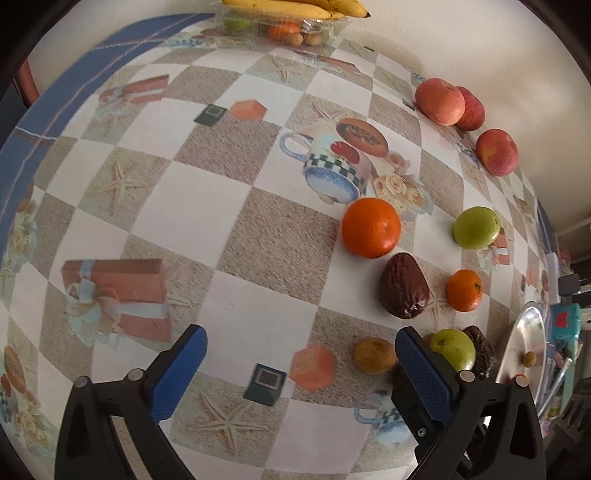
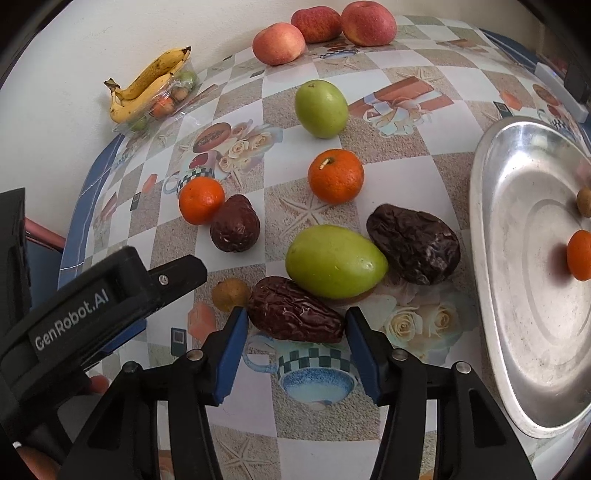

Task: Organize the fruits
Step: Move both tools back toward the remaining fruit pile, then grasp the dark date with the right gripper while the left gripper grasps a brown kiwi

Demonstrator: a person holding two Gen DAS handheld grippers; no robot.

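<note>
Wrinkled oblong date (image 2: 293, 314) lies between right tool's (image 2: 295, 325) ribbed pads.

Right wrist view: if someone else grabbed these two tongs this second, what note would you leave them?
Right tongs: open, one finger on each side of a wrinkled dark date lying on the table, not yet squeezed.
Left tongs: open, empty, above the tablecloth.
Done: the metal tray holds a small orange and a small brown fruit.
Left on the table: two more dates, two green fruits, two oranges, one small brown fruit and three apples by the wall.
The bananas rest on a clear box of fruit in the far corner.
</note>
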